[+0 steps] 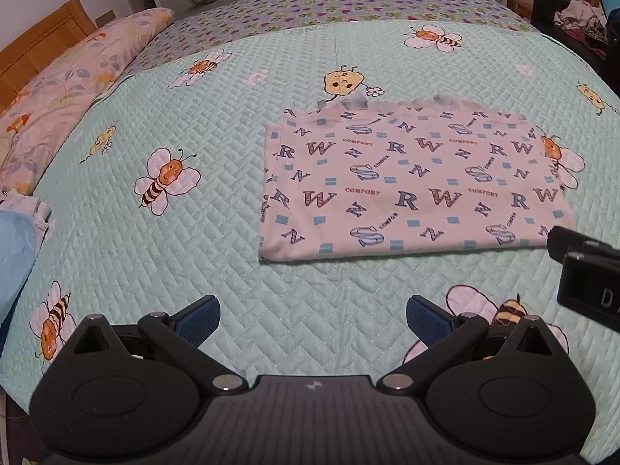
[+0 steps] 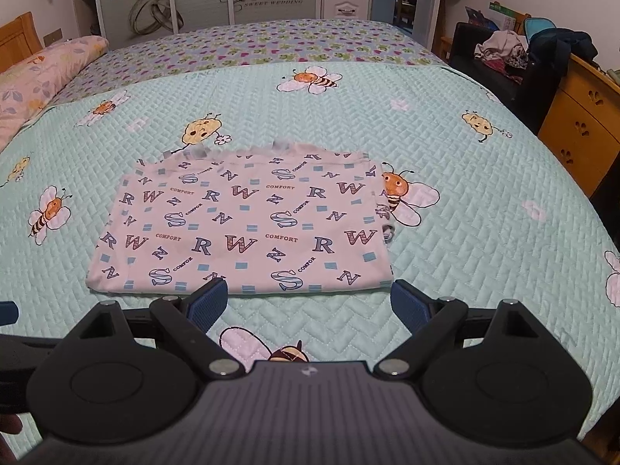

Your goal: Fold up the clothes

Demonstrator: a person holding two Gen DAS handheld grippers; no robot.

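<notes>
- While both tools hang just short of it, the folded garment [image 2: 240, 224], pale pink and printed with letters and the word COMFORT, lies flat on the bee-patterned quilt [image 2: 484, 201], its long axis running left to right across both views.
- Seen from the right wrist, the right gripper [image 2: 308, 306] sits squarely before the cloth's near edge, fingers spread wide and holding nothing; its left fingertip [image 2: 209, 302] overlaps that edge in the picture, though whether it touches cannot be told.
- Seen from the left wrist, the left gripper [image 1: 313, 319] is also spread and empty, with bare quilt between it and the cloth [image 1: 414, 190], which lies ahead and off to its right.
- By my judgement the right gripper is the nearer one, already lined up on the near edge, while the left would have to shift rightward and forward to reach the cloth's left end.
- A further fold would likely carry one short end across to the other along that long axis; the ragged far edge, with grey bits poking out, may slip askew.
</notes>
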